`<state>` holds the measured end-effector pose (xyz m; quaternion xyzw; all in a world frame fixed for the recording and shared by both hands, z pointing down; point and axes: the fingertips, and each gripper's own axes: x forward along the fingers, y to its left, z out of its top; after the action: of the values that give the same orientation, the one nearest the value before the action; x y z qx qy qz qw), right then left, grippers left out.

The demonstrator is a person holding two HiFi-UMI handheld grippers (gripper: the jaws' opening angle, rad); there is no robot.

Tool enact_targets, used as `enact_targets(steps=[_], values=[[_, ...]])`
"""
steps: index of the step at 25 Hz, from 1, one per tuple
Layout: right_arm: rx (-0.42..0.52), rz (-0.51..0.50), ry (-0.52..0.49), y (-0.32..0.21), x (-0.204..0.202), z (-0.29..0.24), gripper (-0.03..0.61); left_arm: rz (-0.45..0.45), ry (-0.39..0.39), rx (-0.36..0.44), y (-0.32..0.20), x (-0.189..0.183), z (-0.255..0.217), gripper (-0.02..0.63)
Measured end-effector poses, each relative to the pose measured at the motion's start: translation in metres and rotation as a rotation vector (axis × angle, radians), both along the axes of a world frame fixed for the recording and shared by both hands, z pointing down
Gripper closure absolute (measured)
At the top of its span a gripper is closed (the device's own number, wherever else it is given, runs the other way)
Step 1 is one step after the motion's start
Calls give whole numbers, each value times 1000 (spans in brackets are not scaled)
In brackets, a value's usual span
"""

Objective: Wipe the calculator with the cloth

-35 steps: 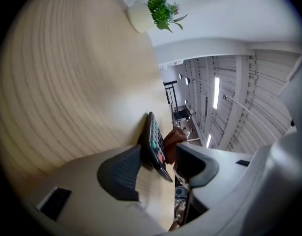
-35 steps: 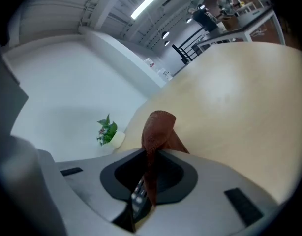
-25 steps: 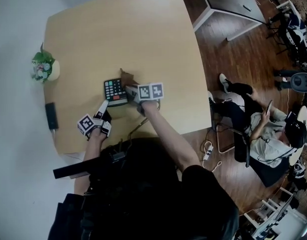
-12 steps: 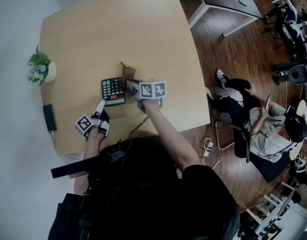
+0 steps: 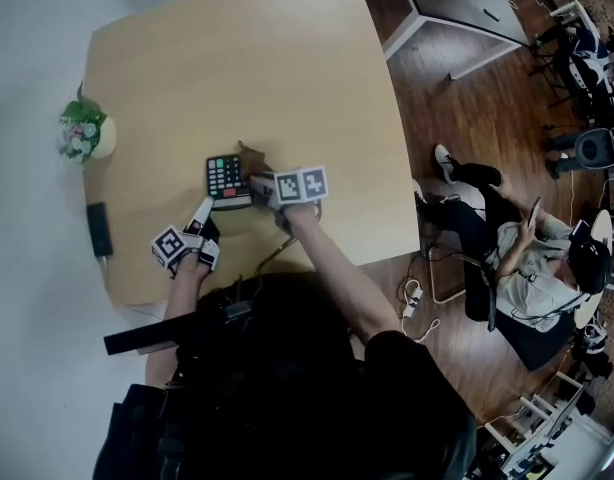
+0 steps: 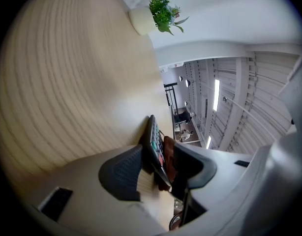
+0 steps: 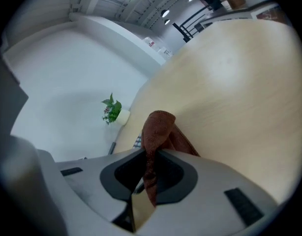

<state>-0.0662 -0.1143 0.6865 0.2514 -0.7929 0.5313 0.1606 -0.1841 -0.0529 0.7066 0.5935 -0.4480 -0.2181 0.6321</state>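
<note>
A dark calculator (image 5: 225,178) with coloured keys lies near the table's front left. My left gripper (image 5: 204,215) reaches it from the near side. In the left gripper view the calculator (image 6: 153,136) stands edge-on between the pads (image 6: 122,173) of the left gripper (image 6: 163,162). These jaws have just been closing and now grip its near edge. My right gripper (image 5: 257,182) is shut on a brown cloth (image 5: 250,158) at the calculator's right edge. In the right gripper view the cloth (image 7: 158,127) bunches up out of the right gripper (image 7: 150,173), hiding most of the calculator (image 7: 137,141).
A small potted plant (image 5: 84,133) stands at the table's left edge, with a flat black object (image 5: 99,230) nearer me. The light wooden table (image 5: 287,78) stretches beyond the calculator. A person (image 5: 522,258) sits on the floor side to the right. A cable (image 5: 272,253) trails over the front edge.
My right gripper has slid the cloth a little towards me along the calculator's right side. The left gripper has kept its place at the calculator's near edge.
</note>
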Motion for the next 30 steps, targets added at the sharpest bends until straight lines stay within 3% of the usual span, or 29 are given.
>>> enact_targets(steps=[5,7,9,14,18,22,30], values=[[-126,1,-135,82,11,-22,548,4,5,11,-1,2,-1,424],[-148,19,-161,92,18,-26,548,4,9,13,-1,2,-1,426],[-83,58,-135,70,28,-26,548,5,8,12,0,1,1,426],[164,162,1,-49,30,-19,548,3,3,10,0,1,1,426],[133,70,75,-74,5,11,546,-1,1,10,0,2,0,426],[62,58,32,-38,3,14,546,-1,5,-5,0,2,1,426],[-113,7,-122,99,9,-20,548,-8,-7,-2,0,-1,3,426]])
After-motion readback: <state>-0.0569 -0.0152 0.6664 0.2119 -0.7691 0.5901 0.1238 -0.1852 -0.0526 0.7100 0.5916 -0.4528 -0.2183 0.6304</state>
